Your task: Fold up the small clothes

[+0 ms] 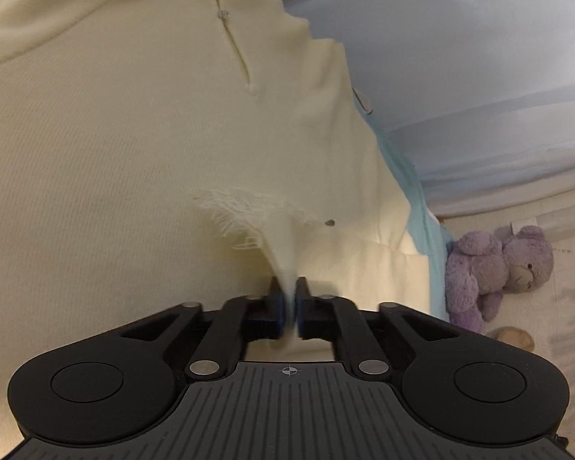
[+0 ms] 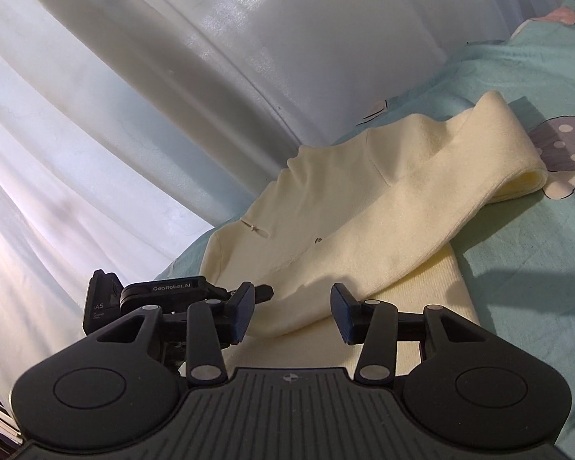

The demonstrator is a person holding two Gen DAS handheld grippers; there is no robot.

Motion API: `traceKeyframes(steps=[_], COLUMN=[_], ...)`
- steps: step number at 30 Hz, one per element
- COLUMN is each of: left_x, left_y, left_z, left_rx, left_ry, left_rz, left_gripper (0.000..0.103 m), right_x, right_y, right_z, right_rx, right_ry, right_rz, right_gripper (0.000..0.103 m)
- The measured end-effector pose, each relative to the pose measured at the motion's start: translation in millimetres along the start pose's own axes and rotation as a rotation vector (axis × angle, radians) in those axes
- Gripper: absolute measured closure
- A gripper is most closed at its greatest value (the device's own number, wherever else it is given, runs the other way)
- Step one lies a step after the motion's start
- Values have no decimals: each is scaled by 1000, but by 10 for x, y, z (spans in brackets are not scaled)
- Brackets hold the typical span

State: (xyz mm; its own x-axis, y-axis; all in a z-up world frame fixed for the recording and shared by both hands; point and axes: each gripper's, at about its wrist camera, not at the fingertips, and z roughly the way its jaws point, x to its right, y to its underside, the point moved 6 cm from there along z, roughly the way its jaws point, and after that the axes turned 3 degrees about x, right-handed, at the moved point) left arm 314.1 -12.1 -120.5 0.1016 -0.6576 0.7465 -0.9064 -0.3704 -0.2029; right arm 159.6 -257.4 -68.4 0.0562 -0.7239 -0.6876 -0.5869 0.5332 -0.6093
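The left claw [image 1: 290,303] is clenched on a pinch of the cream garment [image 1: 134,153]; the right claw [image 2: 293,312] stands released, the sleeve [image 2: 421,207] running toward two o'clock.

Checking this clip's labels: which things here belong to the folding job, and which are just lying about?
Part of the job:
cream garment
left gripper, shut on a pinch of its fabric
right gripper, open over the hem

Lying about:
purple teddy bear
patterned teal bedsheet
white curtain
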Motion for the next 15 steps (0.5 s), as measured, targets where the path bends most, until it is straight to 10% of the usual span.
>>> traceKeyframes(steps=[7, 12, 15], left_x=[291, 271, 80], left_y=[-428, -777, -937], left_z=[-512, -1135, -1289], left_rx=[228, 491, 487], left_ry=[1, -364, -359], left_rz=[159, 413, 328], left_gripper=[97, 97, 97], right_x=[197, 375, 423], right_y=[-190, -256, -271], right_z=[75, 251, 431], right_rx=[29, 13, -10], right_ry=[87, 159, 159], right_rz=[21, 65, 96], right_gripper=[59, 59, 63])
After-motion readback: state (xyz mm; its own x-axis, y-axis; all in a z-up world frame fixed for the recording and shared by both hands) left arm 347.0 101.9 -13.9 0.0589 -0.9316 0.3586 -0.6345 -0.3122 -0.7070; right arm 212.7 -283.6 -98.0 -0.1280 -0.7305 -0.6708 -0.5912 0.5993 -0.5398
